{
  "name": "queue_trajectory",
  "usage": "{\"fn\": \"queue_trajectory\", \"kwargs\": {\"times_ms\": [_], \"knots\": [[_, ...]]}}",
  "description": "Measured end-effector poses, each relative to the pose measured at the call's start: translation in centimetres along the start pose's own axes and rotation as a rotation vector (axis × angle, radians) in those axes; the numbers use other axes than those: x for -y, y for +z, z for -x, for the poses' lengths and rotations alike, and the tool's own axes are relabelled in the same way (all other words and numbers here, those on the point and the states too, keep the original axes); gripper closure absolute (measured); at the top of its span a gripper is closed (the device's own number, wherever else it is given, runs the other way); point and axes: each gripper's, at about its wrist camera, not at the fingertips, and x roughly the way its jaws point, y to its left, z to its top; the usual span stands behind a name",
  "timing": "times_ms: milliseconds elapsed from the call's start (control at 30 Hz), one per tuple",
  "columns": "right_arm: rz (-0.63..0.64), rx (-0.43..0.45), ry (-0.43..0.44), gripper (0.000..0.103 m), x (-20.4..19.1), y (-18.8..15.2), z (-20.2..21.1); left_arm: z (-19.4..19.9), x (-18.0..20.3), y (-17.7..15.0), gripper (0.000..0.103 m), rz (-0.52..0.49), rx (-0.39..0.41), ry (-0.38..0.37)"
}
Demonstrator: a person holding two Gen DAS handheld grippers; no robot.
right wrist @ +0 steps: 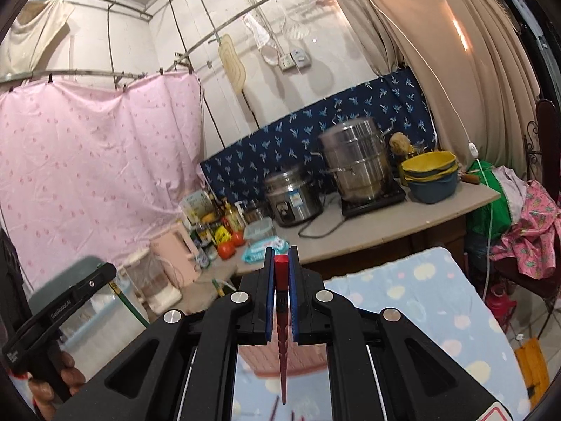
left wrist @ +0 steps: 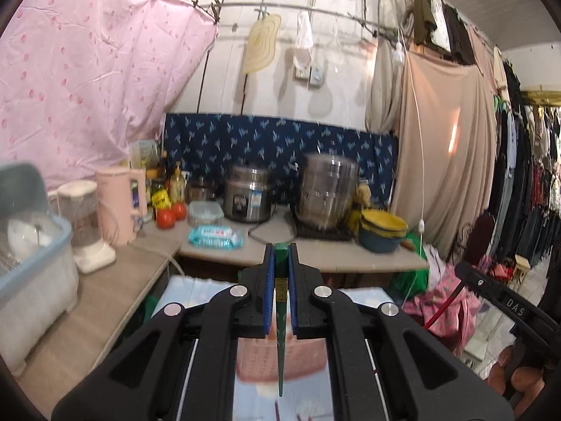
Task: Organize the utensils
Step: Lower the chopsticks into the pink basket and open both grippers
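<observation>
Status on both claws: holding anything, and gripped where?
Left claw pinches a green tapered chopstick near its thick top end; right claw pinches a red tapered chopstick likewise. Both tips hang down.

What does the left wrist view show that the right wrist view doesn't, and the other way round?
Only the left wrist view shows the left gripper shut on a green chopstick, and the dark clothes hanging on a rail at the right edge.

Only the right wrist view shows the right gripper shut on a red chopstick, and the orange crate on the floor.

Both share the pink perforated basket below the jaws, the tall steel stockpot, the steel rice cooker and two red tomatoes.
</observation>
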Motion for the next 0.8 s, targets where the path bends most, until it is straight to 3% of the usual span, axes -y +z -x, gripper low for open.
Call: {"fn": "queue_trajectory", "kwargs": {"times_ms": [167,333,533,800], "knots": [[-0.042,0.028,0.033,0.096,-0.7,2.6,-4.0,-2.3,0.0,2.7,0.096,0.004,0.089,0.027],[-0.041,0.068,0.032,0.096,-1.4,3.5,-7.0,-5.2,0.2,3.4,0.096,-0.013,0.124,0.040],[-0.069,0.062,0.014,0.096,-0.4,3.0,-10.4,-8.2,-0.9,1.2,0.096,0.002,0.059,0.046],[-0.042,-0.064,-0.040,0.096,1.3,-1.1,-14.3,-10.8,-2.7,-1.9,0.096,0.032,-0.024,0.066]]}}
